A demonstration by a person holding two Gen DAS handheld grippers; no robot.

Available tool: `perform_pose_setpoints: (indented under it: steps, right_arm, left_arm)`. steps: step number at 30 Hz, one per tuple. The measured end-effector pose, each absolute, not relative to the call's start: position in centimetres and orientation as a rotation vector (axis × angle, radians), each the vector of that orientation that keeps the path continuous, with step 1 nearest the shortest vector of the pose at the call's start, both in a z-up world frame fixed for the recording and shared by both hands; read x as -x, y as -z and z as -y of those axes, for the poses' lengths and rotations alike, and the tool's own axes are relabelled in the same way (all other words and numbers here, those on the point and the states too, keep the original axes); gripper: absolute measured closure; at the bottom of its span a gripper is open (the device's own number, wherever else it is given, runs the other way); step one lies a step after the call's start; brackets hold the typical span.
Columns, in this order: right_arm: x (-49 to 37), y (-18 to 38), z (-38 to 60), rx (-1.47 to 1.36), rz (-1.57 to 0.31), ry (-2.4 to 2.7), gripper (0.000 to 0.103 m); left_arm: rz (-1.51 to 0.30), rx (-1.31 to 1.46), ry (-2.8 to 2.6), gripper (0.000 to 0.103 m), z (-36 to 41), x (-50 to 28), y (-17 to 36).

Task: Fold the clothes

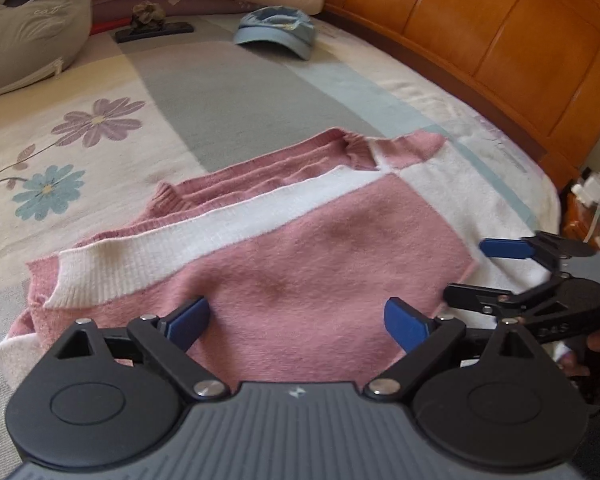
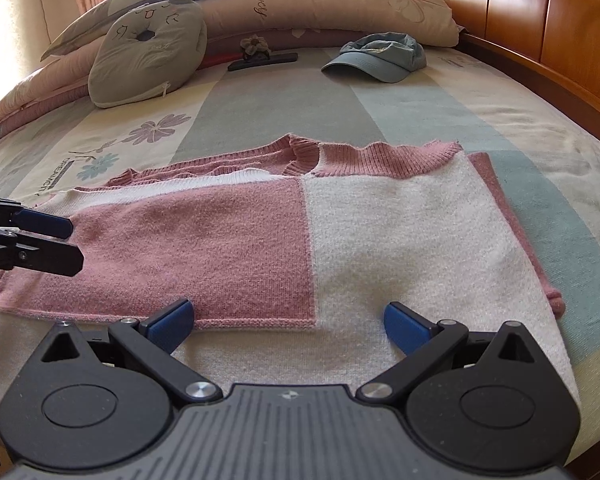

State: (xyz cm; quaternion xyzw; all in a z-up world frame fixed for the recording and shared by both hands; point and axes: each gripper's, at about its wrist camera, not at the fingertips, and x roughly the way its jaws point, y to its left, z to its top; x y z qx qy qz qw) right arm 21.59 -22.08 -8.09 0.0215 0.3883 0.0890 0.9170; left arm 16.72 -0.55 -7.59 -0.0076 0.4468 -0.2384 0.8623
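Bed (image 2: 480, 92) with flower-print patchwork cover; curved wooden headboard (image 2: 540, 16) at right. Far: pillows (image 2: 148, 60), blue cap (image 2: 380, 60). Near centre: pink-and-white knit sweater (image 2: 260, 232), fuzzy, ribbed cuffs, partly folded, flat. Left tongs (image 1: 296, 320) wide open, empty, over pink panel. Right tongs (image 2: 288, 320) wide open, empty.

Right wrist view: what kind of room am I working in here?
Most likely a bedroom. The pink and white sweater lies on a bed with a flowered sheet, pillows are stacked at the far end, and a wooden headboard runs along the right side.
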Motion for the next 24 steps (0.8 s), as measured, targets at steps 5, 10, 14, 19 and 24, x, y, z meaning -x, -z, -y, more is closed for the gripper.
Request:
perform_pose_setpoints:
  steps: [5,10,14,19,24]
  right_arm:
    - [-21.6,8.1,22.1,-0.037,-0.800,-0.184,0.000]
    - [-21.8,7.5,21.7,-0.049,-0.821,-0.149,0.000]
    - [-22.3,6.5,21.8,-0.057,-0.802,-0.146,0.000]
    - [-24.5,6.3,22.4,-0.070,-0.765,-0.124,0.000]
    - [-25.9,8.1,23.0,-0.082,-0.802,-0.076,0.000]
  left_arm:
    - [-0.882,0.024,0.491,0.009,0.1,-16.4,5.6]
    - [-0.905,-0.033,0.491,0.006,0.1,-15.6,6.7]
    - [-0.889,-0.072,0.390,0.007,-0.6,-15.8,7.2]
    - [-0.857,-0.084,0.380,0.007,-0.6,-15.7,5.2]
    - [-0.905,-0.103,0.391,0.007,0.1,-14.8,6.9]
